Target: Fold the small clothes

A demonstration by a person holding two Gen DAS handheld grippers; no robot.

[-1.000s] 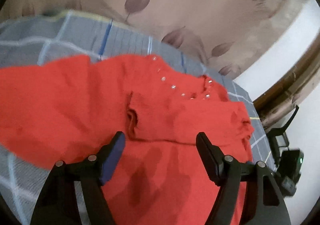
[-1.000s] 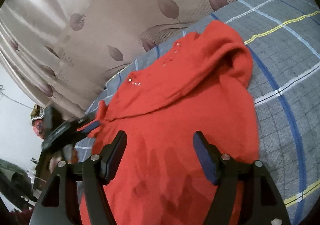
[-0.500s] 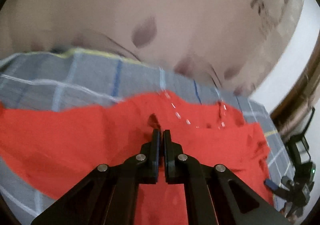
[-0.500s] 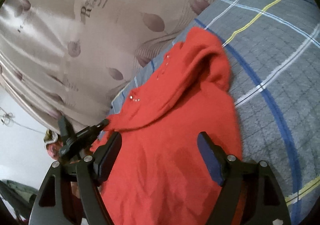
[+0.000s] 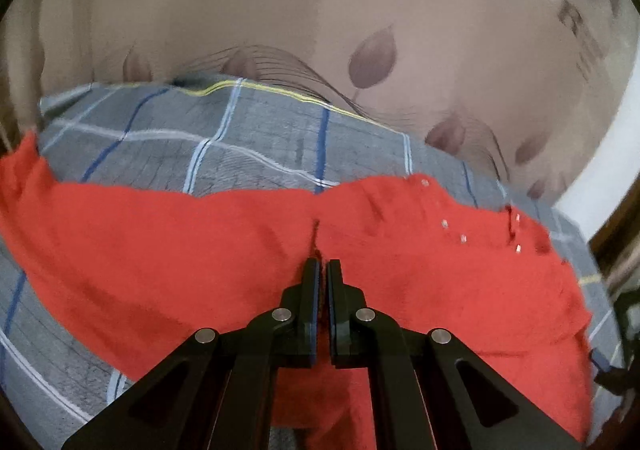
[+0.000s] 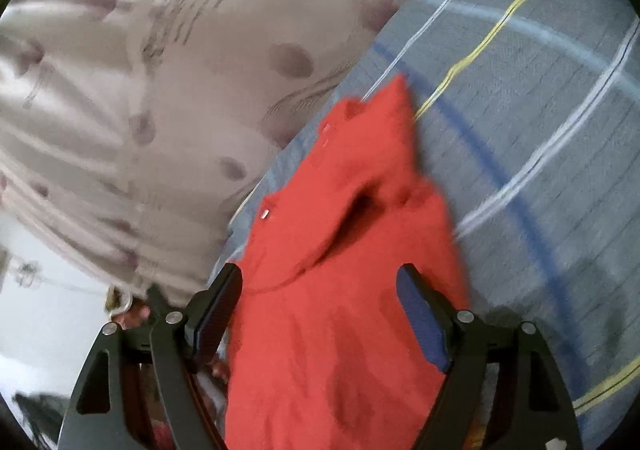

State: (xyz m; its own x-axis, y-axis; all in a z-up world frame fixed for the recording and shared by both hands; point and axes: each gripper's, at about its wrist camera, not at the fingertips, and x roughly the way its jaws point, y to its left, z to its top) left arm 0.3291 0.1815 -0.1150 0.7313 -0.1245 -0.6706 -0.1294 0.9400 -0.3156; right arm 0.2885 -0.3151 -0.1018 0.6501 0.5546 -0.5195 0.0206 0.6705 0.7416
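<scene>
Red knit sweater [image 5: 400, 290] spread on a grey plaid bedsheet [image 5: 240, 137], pinched by one tong.

Lies across the lower half of the left wrist view, small shiny studs [image 5: 463, 238] toward its right. Left gripper [image 5: 323, 266] at lower centre, jaws nearly together, clamping a raised fold of the red knit. Right gripper [image 6: 320, 290] spread wide over the sweater, holding nothing. Beige leaf-print curtain [image 5: 320, 29] fills the top of the frame behind the bed.
</scene>
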